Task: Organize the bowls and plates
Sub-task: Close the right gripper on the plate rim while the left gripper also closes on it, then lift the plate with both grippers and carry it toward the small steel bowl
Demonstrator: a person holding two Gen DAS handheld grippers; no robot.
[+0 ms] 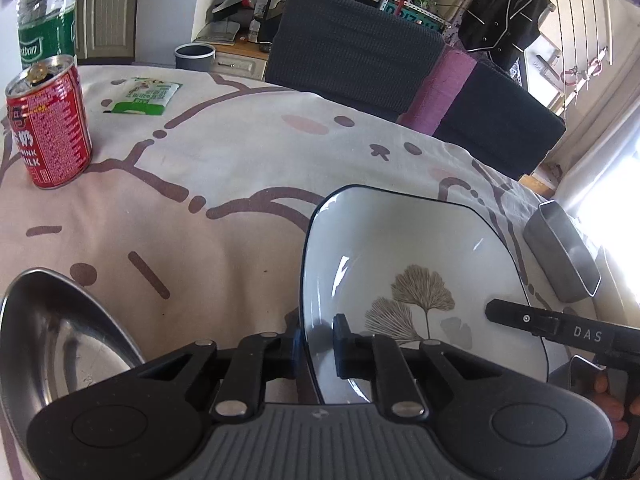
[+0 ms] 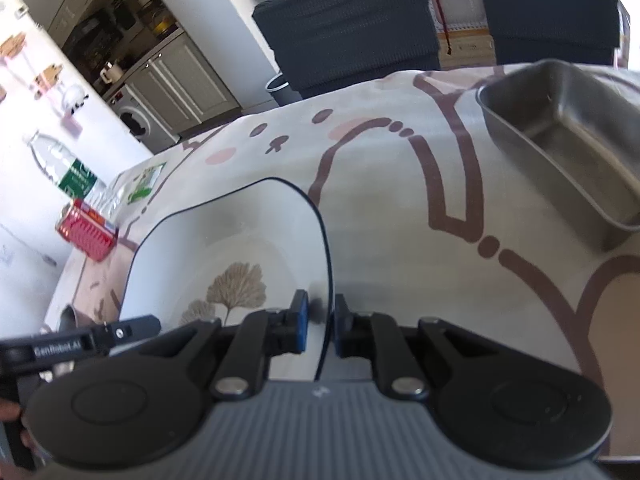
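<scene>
Gripping the white plate (image 1: 420, 248) by its two opposite rims, the left gripper (image 1: 318, 346) and the right gripper (image 2: 322, 326) were both pinched on it; the plate was near the middle of the table (image 1: 224, 160). Judging by this, the task was only at its start: the steel bowl (image 1: 52, 336) at the left and the steel tray (image 2: 560, 140) at the right stood apart, nothing stacked yet.

Glossy glazed plate (image 1: 400, 248); dull brushed-metal tray (image 2: 560, 140) beyond the tongs; matt printed cloth (image 1: 240, 160) covers the surface.
</scene>
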